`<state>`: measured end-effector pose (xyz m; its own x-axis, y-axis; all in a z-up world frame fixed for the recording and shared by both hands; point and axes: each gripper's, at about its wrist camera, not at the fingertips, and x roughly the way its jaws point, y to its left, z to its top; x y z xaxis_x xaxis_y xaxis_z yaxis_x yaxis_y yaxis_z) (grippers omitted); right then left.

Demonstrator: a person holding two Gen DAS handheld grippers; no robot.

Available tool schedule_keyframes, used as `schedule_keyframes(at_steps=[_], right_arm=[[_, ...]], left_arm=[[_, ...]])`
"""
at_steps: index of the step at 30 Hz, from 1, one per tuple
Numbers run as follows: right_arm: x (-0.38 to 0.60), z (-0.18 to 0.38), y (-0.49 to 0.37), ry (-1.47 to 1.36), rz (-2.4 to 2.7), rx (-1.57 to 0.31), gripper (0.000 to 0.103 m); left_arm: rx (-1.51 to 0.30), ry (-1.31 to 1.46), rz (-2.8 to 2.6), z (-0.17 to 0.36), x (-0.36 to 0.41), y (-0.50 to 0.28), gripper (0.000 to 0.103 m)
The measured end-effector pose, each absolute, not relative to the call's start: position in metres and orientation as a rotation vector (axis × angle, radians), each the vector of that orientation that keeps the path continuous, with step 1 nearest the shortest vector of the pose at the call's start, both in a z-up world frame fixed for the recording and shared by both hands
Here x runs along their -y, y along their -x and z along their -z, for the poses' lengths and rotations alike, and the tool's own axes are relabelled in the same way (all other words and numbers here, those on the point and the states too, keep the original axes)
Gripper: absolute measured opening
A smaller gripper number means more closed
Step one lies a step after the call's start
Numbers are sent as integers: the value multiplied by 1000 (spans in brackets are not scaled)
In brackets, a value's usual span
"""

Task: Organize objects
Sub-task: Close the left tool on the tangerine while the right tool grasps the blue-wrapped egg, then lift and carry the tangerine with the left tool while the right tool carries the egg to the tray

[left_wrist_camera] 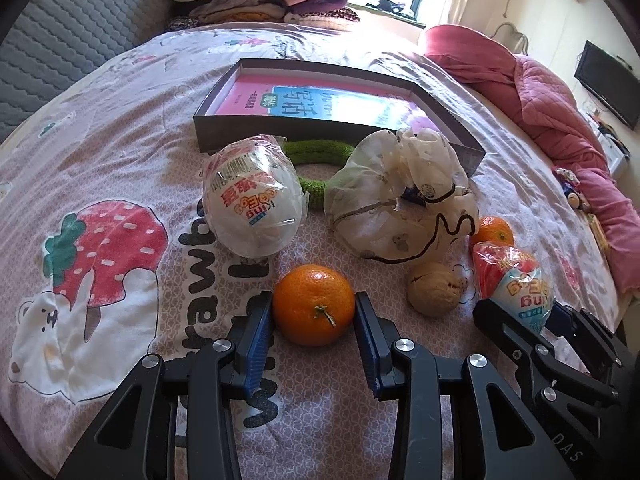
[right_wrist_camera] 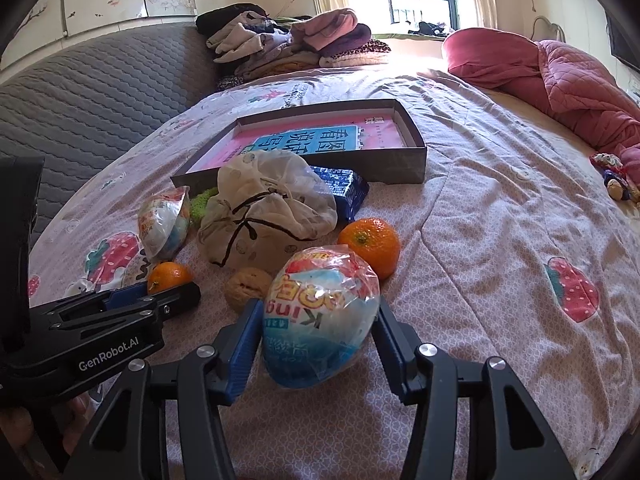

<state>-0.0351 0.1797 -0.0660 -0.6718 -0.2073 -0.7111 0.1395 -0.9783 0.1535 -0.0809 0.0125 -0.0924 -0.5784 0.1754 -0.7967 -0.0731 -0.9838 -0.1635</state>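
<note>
The left tool (left_wrist_camera: 314, 312) is clamping the firm mandarin (left_wrist_camera: 314, 305) sideways; the right tool (right_wrist_camera: 318, 334) is squeezing a light, crinkly-wrapped toy egg (right_wrist_camera: 320, 320) mid-body.

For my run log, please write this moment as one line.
left gripper: jaws on orange | right gripper: jaws on wrapped egg toy | box: holds book only

"GenRobot.AI" on the left tool (right_wrist_camera: 174, 290); "King" on the wrapped egg (right_wrist_camera: 320, 320).
</note>
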Motion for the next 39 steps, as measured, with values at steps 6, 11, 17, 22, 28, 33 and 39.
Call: schedule_keyframes(at_steps=[6, 11, 17, 22, 28, 33, 39], right_arm=[[-178, 60, 29, -1139, 2711, 117, 54], [-176, 52, 24, -1100, 2722, 101, 54], [-171, 42, 20, -1040, 2729, 73, 54], [-171, 31, 24, -999, 2731, 64, 54], [-172, 22, 37, -969, 2748, 49, 54], [-171, 16, 49, -943, 2754, 40, 54], [-171, 7, 66, -903, 2757, 30, 54]], left_arm=[[163, 1332, -2676, 82, -13, 71, 40], [172, 1302, -2687, 72, -10, 65, 40], [179, 1248, -2708, 59, -8, 60, 40], [178, 1216, -2711, 50, -8, 62, 40], [171, 1196, -2714, 43, -9, 72, 40], [162, 1174, -2730, 37, -7, 83, 40], [156, 1157, -2747, 32, -4, 98, 40]])
